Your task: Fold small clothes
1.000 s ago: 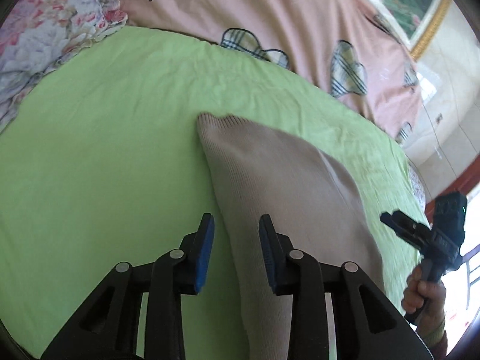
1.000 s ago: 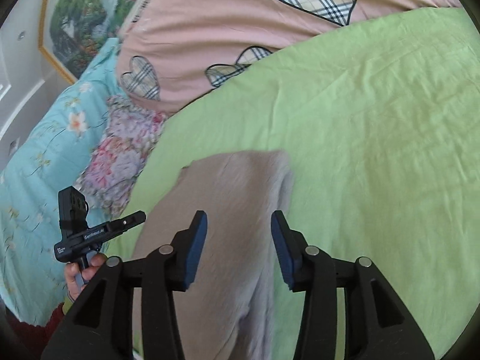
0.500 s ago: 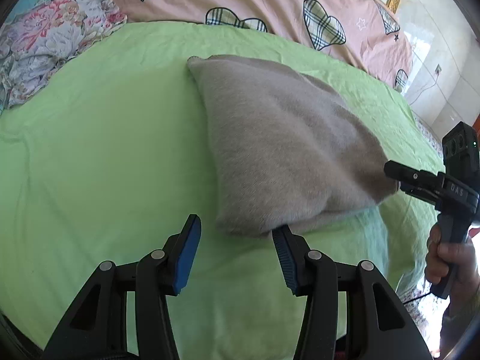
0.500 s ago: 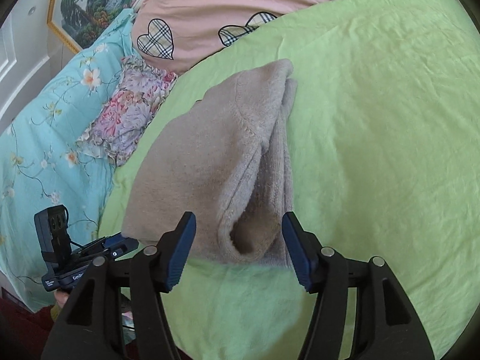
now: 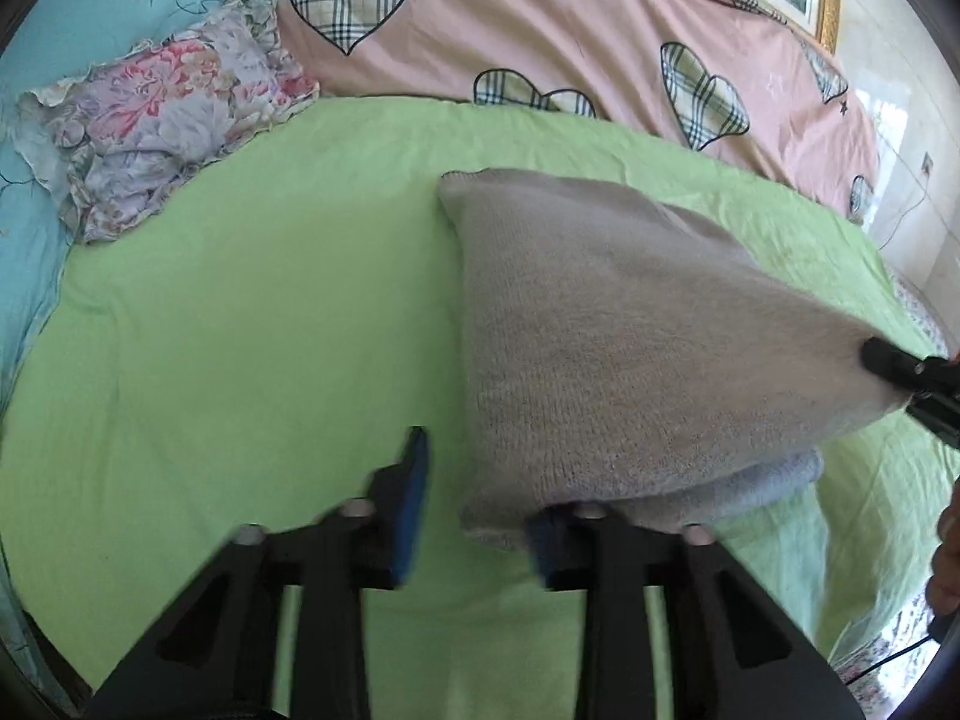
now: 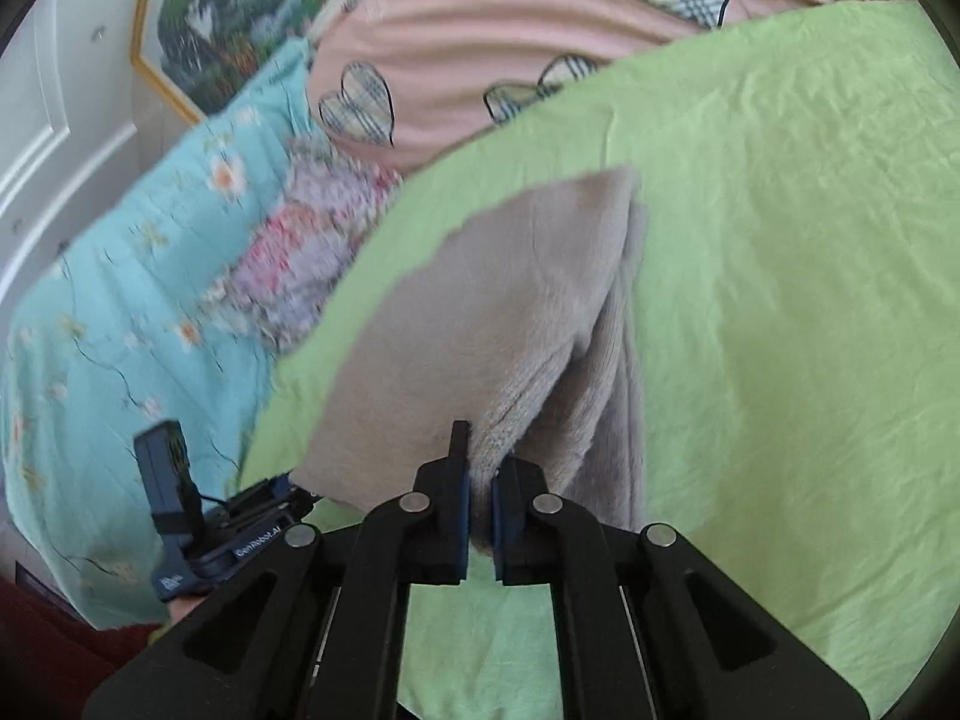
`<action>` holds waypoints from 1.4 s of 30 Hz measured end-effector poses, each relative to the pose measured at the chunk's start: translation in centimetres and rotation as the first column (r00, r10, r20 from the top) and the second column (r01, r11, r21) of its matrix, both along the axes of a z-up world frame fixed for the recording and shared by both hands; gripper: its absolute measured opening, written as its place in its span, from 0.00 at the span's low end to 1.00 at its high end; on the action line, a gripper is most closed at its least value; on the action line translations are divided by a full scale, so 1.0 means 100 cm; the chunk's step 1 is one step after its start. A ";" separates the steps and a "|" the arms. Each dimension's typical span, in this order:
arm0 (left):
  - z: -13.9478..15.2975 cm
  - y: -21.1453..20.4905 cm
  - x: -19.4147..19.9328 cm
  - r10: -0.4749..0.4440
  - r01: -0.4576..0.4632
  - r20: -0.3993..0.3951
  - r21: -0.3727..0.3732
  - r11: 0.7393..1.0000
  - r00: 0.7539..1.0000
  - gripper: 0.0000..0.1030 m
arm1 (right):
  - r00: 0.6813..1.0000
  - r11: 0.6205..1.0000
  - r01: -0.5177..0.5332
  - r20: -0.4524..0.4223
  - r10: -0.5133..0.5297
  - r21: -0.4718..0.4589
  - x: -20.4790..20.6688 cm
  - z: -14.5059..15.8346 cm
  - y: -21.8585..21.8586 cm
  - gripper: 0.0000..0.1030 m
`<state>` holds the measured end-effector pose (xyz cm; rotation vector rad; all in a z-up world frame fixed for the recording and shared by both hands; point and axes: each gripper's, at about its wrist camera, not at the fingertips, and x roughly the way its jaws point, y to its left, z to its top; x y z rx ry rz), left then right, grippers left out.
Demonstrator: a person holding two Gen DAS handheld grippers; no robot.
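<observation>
**Sweater half folded, both corners about to be picked up**

The right tool [image 6: 478, 516] was pinched nearly shut on the near edge of the beige sweater [image 6: 480, 324], with a bit of knit squeezed between its blue pads. You could see the same grab from the left camera, where the sweater's corner got pulled out to a point toward the right tool [image 5: 900, 369]. The left tool [image 5: 477, 501] stood wide, straddling the other near corner; one finger sat under the fabric, the other out on the sheet, so nothing was clamped there yet.

The sweater lay in the middle of the green sheet [image 5: 240, 330] on the bed, already doubled over on itself, with layers showing at the near end. I'd guess one fold was done and at least one more was left. It looked like the left tool had to close before anything got lifted. Pink heart-print quilt [image 5: 540, 30] and a floral pillow [image 5: 162, 120] sat well behind, out of the way.
</observation>
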<state>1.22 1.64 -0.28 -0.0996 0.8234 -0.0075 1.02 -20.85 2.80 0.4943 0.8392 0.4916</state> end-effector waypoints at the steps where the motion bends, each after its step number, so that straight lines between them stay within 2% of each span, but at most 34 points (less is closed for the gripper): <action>1: -0.002 -0.003 -0.001 -0.005 0.005 -0.020 0.004 1.000 1.000 0.11 | 1.000 1.000 -0.003 -0.003 0.003 0.000 0.000 0.000 -0.001 0.06; 5: -0.007 -0.015 -0.013 -0.003 0.004 -0.016 0.097 0.995 1.000 0.08 | 1.000 0.997 -0.012 -0.012 0.011 -0.075 -0.002 -0.006 0.010 0.06; 7: -0.013 -0.011 -0.013 -0.005 0.008 -0.037 0.087 0.996 0.999 0.08 | 1.000 0.990 -0.011 -0.022 0.008 -0.140 -0.003 -0.013 0.015 0.06; 10: -0.007 -0.010 -0.017 -0.006 0.009 -0.028 0.087 0.996 1.000 0.08 | 0.999 0.990 -0.002 -0.046 -0.005 -0.139 -0.004 -0.018 0.009 0.06; 12: 0.000 -0.014 -0.022 -0.012 0.012 -0.002 0.118 0.993 1.000 0.08 | 0.999 0.991 0.009 -0.040 -0.014 -0.137 -0.006 -0.017 0.005 0.06; 14: 0.006 -0.023 -0.028 -0.011 0.006 0.031 0.185 0.983 0.999 0.08 | 0.999 0.992 0.016 -0.031 -0.020 -0.127 -0.006 -0.012 0.003 0.06; 16: 0.012 -0.035 -0.034 -0.041 0.016 0.085 0.269 0.963 0.996 0.07 | 1.000 0.987 0.014 -0.023 -0.018 -0.160 -0.005 -0.009 0.005 0.06; 18: 0.000 -0.041 -0.031 -0.053 0.036 0.045 0.313 0.949 0.998 0.06 | 0.999 0.971 0.007 -0.030 -0.015 -0.238 -0.004 -0.014 0.012 0.06; 19: -0.009 -0.039 -0.028 -0.045 0.039 0.013 0.306 0.951 0.999 0.06 | 0.999 0.962 0.002 -0.043 -0.014 -0.272 -0.003 -0.021 0.014 0.06; 22: -0.029 -0.030 -0.023 -0.037 0.049 -0.049 0.275 0.960 0.998 0.06 | 0.995 0.963 -0.003 -0.097 -0.024 -0.270 0.000 -0.043 0.014 0.06; 24: -0.026 -0.027 -0.024 -0.043 0.054 -0.053 0.246 0.968 0.998 0.06 | 0.994 0.955 -0.009 -0.106 -0.023 -0.296 -0.001 -0.051 0.017 0.06; 30: -0.025 -0.019 -0.024 -0.078 0.092 -0.088 0.160 0.983 0.993 0.07 | 0.994 0.956 -0.001 -0.107 -0.032 -0.294 -0.002 -0.052 0.014 0.05; 32: -0.024 -0.010 -0.027 -0.101 0.113 -0.117 0.098 0.989 0.988 0.08 | 0.993 0.957 0.013 -0.108 -0.046 -0.289 -0.005 -0.051 0.010 0.05; 33: -0.023 -0.002 -0.029 -0.115 0.123 -0.139 0.048 0.991 0.984 0.08 | 0.990 0.959 0.023 -0.125 -0.060 -0.282 -0.007 -0.052 0.006 0.09; 34: -0.020 0.006 -0.030 -0.124 0.127 -0.152 0.008 0.992 0.981 0.08 | 0.987 0.958 0.033 -0.142 -0.076 -0.285 -0.008 -0.052 0.002 0.21; 36: -0.009 0.020 -0.038 -0.150 0.143 -0.140 -0.058 0.988 0.979 0.08 | 0.980 0.961 0.068 -0.162 -0.115 -0.267 -0.011 -0.046 -0.008 0.30; 39: 0.016 0.033 -0.039 -0.175 0.167 -0.086 -0.097 0.981 0.981 0.08 | 0.983 0.956 0.140 -0.080 -0.166 -0.257 -0.017 -0.012 -0.017 0.30; 42: 0.035 0.034 -0.018 -0.187 0.181 -0.020 -0.174 0.968 0.982 0.08 | 0.987 0.967 0.155 -0.015 -0.162 -0.204 -0.002 0.015 -0.016 0.30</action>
